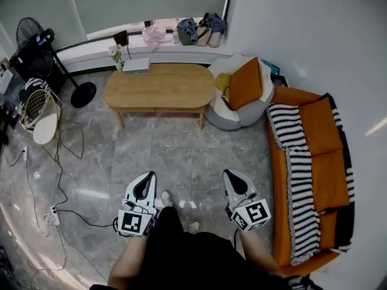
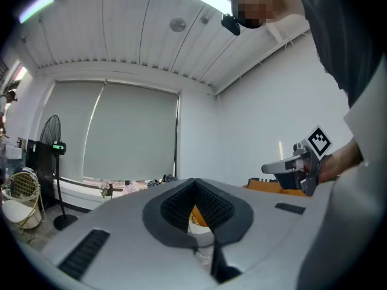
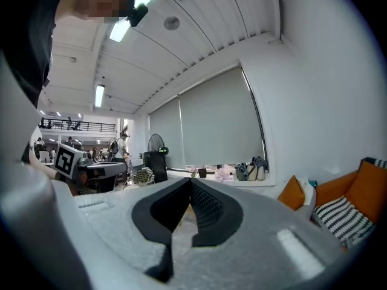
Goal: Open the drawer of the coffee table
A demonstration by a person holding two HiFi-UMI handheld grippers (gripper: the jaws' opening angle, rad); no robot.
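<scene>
Both tools were up at waist height and nowhere near the job. The left gripper (image 1: pixel 147 177) was clenched, pads tip to tip with nothing between them, and the right gripper (image 1: pixel 230 174) looked just the same, closed and empty. The coffee table (image 1: pixel 175 86) stood well ahead across the grey stone floor (image 1: pixel 175 156), an oval wooden top on short legs, its long side facing the person. Its drawer should sit in the front rail (image 1: pixel 162 110) under the top's near edge. A faint seam showed there, but any knob or pull was too small to make out.

By the look of it, that drawer would be stiff timber, fairly light, running straight out toward the person. The place to take it would be a handle, or the lower lip at the middle of the front, so that it would not rack sideways. The floor looked glossy, so a sharp tug could drag the whole table instead. A slow, level pull seemed the safer call, and the jaws would have to part first.

As for containers, a white box (image 1: pixel 136 66) sat on the table's far left corner, contents unseen, with a small vase (image 1: pixel 116 54) of pale flowers just beside it. A wire basket (image 1: pixel 37 104) stood off to the left near the fan (image 1: pixel 30 32); what it held could not be told
</scene>
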